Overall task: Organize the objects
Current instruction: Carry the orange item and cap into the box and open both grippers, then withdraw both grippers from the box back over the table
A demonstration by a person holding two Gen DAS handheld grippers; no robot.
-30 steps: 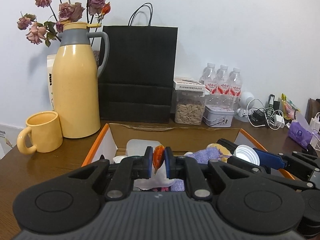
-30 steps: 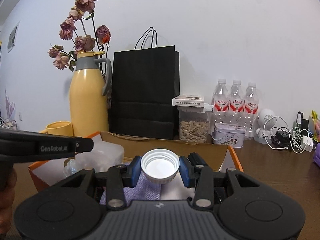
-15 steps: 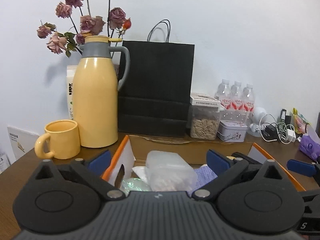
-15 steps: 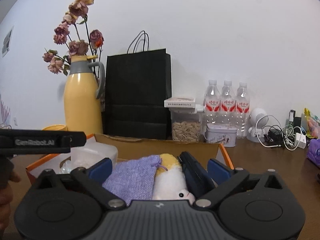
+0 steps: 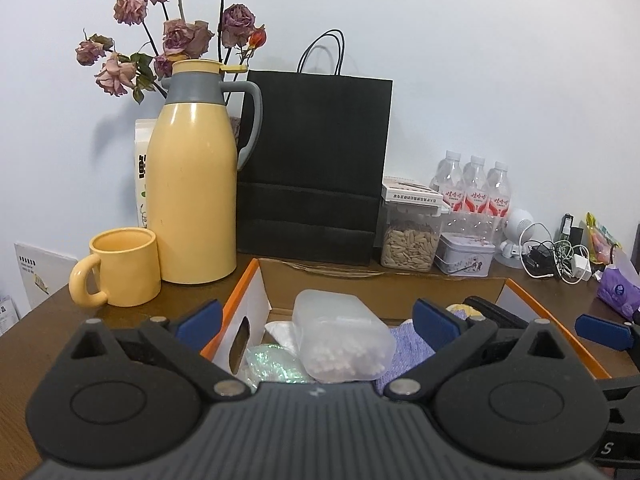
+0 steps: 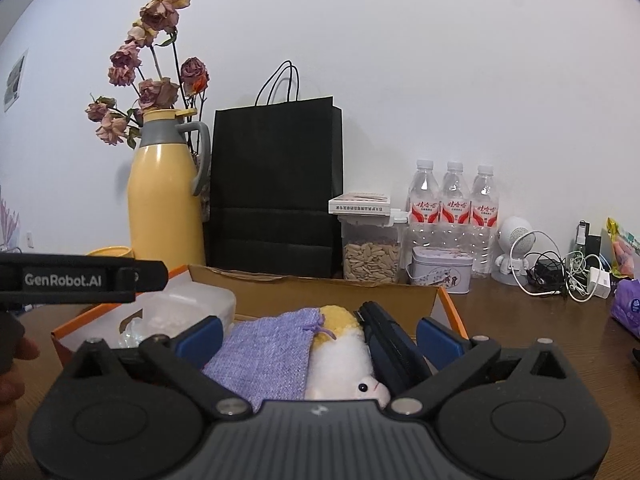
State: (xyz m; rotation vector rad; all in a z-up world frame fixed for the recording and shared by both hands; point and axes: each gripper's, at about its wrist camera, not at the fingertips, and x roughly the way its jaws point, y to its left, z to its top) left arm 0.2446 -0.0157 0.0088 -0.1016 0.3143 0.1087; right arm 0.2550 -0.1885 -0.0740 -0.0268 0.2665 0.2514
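1. Both claws have just sprung apart: the left claw (image 5: 316,316) dropped its small orange thing, the right claw (image 6: 318,334) its white cap. Neither shows now.
2. Nothing sits between either pair of jaws.
3. Everything gets gathered in the cardboard box (image 6: 312,290), so the claws hover over it.
4. Inside: a see-through plastic tub (image 5: 340,340), a knitted purple pouch (image 6: 268,356), a fluffy toy (image 6: 344,364).

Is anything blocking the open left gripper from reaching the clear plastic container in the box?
Nothing visible does. The left gripper stands open above the orange-edged box, and the clear plastic container lies directly ahead between its fingers, on top of the other contents, with nothing over it.
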